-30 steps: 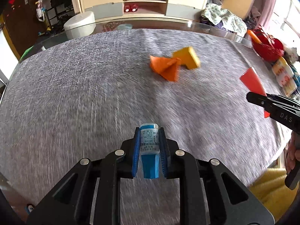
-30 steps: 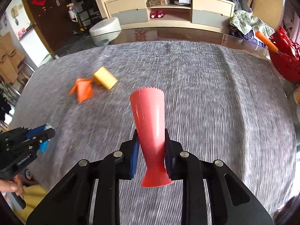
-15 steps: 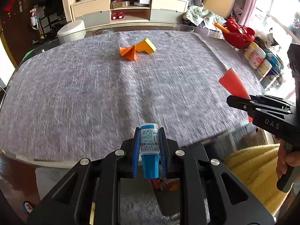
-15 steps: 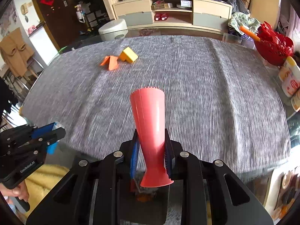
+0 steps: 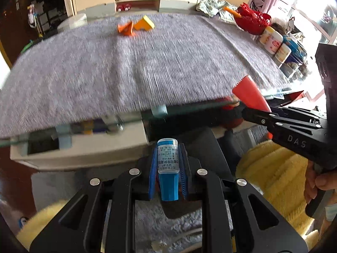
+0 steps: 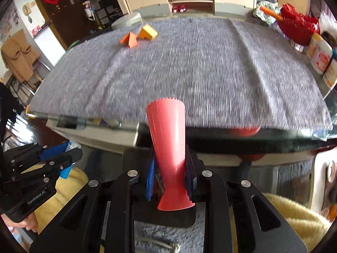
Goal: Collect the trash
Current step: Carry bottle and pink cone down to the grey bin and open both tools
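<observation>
In the left wrist view, the left claw [image 5: 167, 174] was clamped on a small blue bottle [image 5: 167, 168] with a printed white label, its blue pads pressed against both sides and the bottle standing upright between them. The claw sat below and in front of the near edge of the tabletop [image 5: 147, 69], which was covered by a grey cloth. Far back on the cloth lay an orange folded paper [image 5: 126, 28] and, just beside it, a yellow block [image 5: 145, 23]. At the right, the right claw [image 5: 256, 111] held a red wrapper [image 5: 250, 93] whose serrated end stuck up past the tabletop edge. A red basket [image 5: 251, 21] stood at the far right corner, with white jars [image 5: 271, 40] near it. Yellow fleece [image 5: 273, 168] showed low on the right.

In the right wrist view, the right claw [image 6: 169, 181] was closed on the red wrapper [image 6: 168, 145], pinching its narrow waist while the flared serrated top rose in front of the glass tabletop [image 6: 189, 67] edge. The left claw [image 6: 63, 156] appeared at the lower left, with the blue bottle [image 6: 65, 168] showing between its fingers, over yellow fleece [image 6: 69, 187]. The orange folded paper [image 6: 129, 39] and yellow block [image 6: 148, 33] lay close together at the far left of the cloth, well apart from both claws. The red basket [image 6: 299, 29] stood at the far right.
</observation>
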{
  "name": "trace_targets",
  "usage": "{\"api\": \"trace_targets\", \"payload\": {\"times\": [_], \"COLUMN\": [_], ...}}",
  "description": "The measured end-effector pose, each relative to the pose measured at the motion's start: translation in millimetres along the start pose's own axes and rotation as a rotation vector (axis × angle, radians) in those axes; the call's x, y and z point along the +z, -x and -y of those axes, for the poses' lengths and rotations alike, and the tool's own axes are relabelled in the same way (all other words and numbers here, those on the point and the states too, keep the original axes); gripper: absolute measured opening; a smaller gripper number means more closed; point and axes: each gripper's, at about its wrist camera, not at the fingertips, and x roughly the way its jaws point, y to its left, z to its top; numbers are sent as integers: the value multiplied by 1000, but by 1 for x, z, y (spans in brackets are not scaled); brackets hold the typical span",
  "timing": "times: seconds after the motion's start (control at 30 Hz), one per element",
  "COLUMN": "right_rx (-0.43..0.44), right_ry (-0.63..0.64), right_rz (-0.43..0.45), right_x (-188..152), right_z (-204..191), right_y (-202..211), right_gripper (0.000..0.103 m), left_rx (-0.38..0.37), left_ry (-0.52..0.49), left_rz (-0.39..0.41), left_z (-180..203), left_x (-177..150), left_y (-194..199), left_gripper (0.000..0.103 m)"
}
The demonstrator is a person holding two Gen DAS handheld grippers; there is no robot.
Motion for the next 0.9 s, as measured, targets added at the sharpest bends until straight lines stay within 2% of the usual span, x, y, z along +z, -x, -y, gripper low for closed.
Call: {"api": "trace_targets", "payload": {"times": [0.43, 0.63, 0.9], "right_rx": [2, 14, 12], "right_ry": [-53, -68, -79], "right_rz": [-127, -180, -212], "right_x": [-53, -65, -62], "right_z": [5, 7, 8], "right_y": [-44, -61, -70], "right_gripper": [25, 25, 25], "left_rx": [-41, -70, -85], "left_ry": [10, 48, 66], "left_rz": [-114, -164, -193], "left_z": [10, 9, 7], "left_x": [-55, -72, -75], "left_y": [-40, -64, -77], "left_gripper": [18, 18, 18]}}
